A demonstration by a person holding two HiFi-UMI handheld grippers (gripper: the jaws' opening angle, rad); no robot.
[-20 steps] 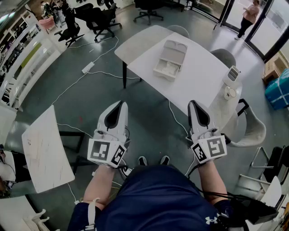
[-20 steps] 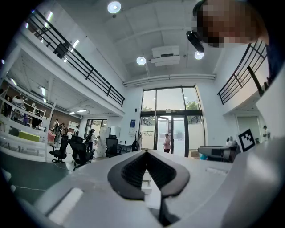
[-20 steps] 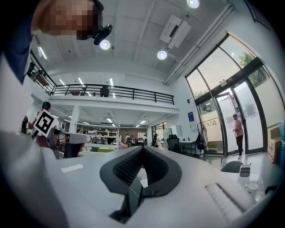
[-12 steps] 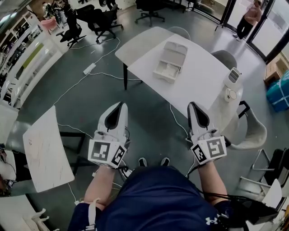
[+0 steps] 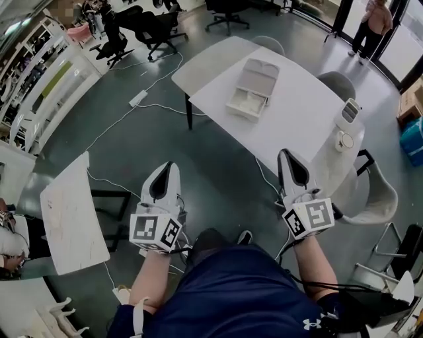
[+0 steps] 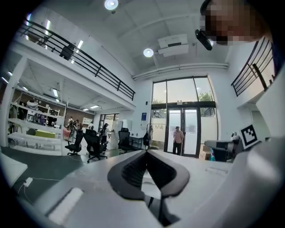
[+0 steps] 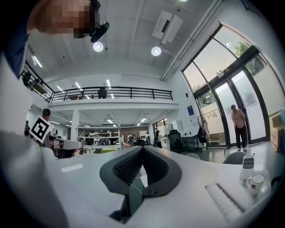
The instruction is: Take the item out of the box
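Note:
An open pale box (image 5: 251, 89) lies on the white table (image 5: 297, 119) ahead, lid flipped back and a compartment tray facing me. What it holds is too small to make out. My left gripper (image 5: 168, 165) hangs over the grey floor, well short of the table, its jaws shut with nothing between them. In the left gripper view the left gripper's tips (image 6: 146, 152) meet. My right gripper (image 5: 284, 153) is level with the table's near corner, also shut and empty, and its tips (image 7: 142, 148) meet in the right gripper view. Neither gripper touches the box.
A white handheld device (image 5: 348, 115) and a mug (image 5: 342, 140) stand at the table's right edge. A grey chair (image 5: 373, 191) sits to the right, a small white table (image 5: 69, 214) to the left. Cables (image 5: 132, 109) cross the floor. A person (image 5: 377, 20) stands by the glass doors.
The left gripper has dropped back a little toward my body. A knee has swung forward beneath me. The right gripper sits about where it was.

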